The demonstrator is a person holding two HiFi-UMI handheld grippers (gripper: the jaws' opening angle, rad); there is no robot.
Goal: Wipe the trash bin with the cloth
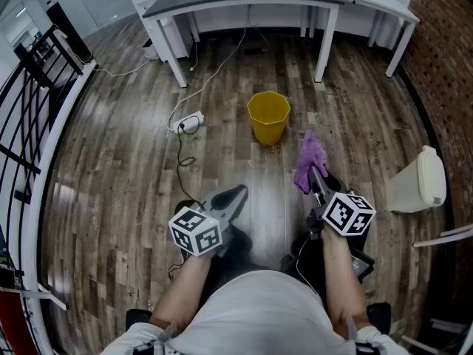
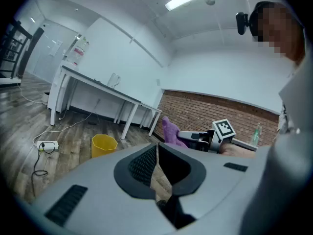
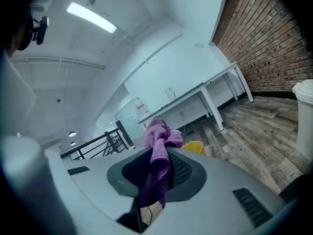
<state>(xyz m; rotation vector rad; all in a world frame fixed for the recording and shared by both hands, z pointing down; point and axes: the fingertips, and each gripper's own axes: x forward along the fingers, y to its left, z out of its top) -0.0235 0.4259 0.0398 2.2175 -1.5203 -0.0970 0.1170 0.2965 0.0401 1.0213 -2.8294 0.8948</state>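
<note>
Two tongs show in the head view: my left tongs [image 1: 233,197] low over the wooden floor [image 1: 111,168], my right tongs [image 1: 316,174] carrying the purple cloth [image 1: 310,156]. The yellow trash bin [image 1: 268,116] stands ahead, well apart from the cloth. In the left gripper view the jaws are closed together, nothing between. In the right gripper view the jaws are clamped on the cloth. I think I must come near first, hold the clamp firm, and press the loose end flat on the rim
</note>
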